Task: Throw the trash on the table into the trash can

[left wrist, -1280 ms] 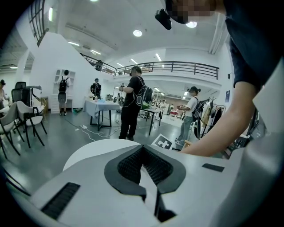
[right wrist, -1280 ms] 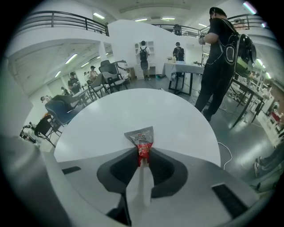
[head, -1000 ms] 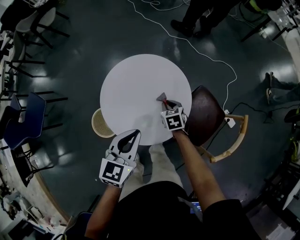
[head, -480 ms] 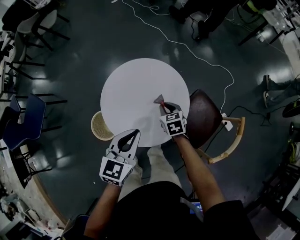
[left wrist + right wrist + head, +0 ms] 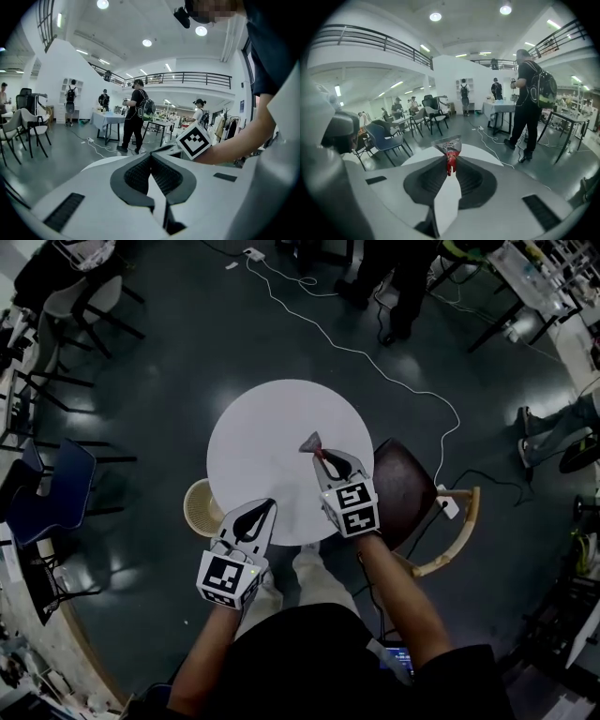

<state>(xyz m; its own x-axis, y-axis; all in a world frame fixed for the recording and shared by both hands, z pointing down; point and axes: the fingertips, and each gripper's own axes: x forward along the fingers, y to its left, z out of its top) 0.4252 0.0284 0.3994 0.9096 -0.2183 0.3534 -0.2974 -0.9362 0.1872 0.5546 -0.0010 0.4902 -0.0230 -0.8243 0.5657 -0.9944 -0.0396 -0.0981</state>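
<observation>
Though head view shows wrapper (image 5: 310, 442) grey, right gripper view: red, clamped in right tool (image 5: 450, 159); left tool (image 5: 152, 157) closed

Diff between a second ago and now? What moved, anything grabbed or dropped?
The right tool, still shut on the red wrapper, rose off the white table toward the head camera and carried the wrapper up with it. Nothing was newly grabbed or released. The left tool stayed shut and empty by the table edge. The trash can hasn't moved.
</observation>
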